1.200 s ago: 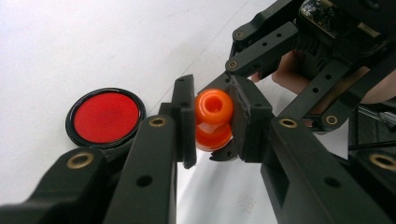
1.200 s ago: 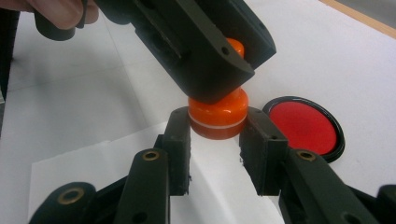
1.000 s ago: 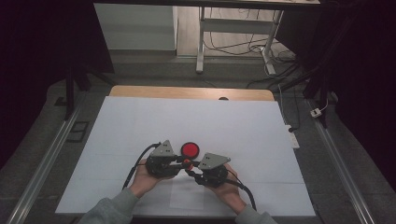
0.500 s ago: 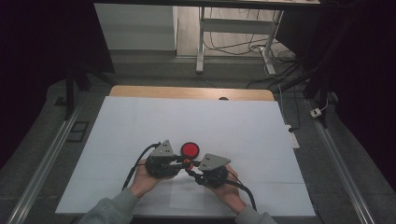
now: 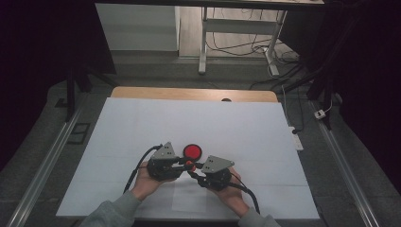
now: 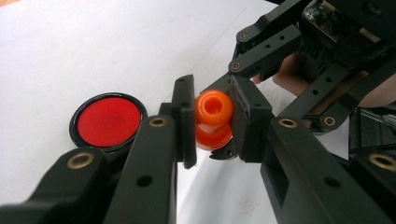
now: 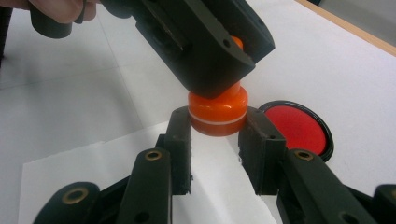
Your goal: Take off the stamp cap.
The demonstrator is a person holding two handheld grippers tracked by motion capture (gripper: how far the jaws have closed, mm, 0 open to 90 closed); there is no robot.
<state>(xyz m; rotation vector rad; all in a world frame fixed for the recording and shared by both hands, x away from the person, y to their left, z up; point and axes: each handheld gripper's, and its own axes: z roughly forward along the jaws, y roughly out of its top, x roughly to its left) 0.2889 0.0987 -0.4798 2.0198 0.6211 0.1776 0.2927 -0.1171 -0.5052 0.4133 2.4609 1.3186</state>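
A small orange stamp-like piece (image 6: 213, 109) with a round knob and a wider base (image 7: 217, 112) is held just above the white table between both grippers. My left gripper (image 6: 212, 122) is shut on its knob. My right gripper (image 7: 217, 128) has a jaw pressed against each side of the base. In the high view the two grippers, left (image 5: 185, 163) and right (image 5: 193, 168), meet tip to tip near the table's front centre. A red disc in a black rim (image 5: 192, 151) lies flat just beyond them, apart from the orange piece.
A white sheet covers the table (image 5: 142, 127), with a wooden edge (image 5: 189, 93) at the back. A loose sheet of paper (image 7: 93, 163) lies under the grippers. Cables trail from both grippers toward the person's forearms at the front edge.
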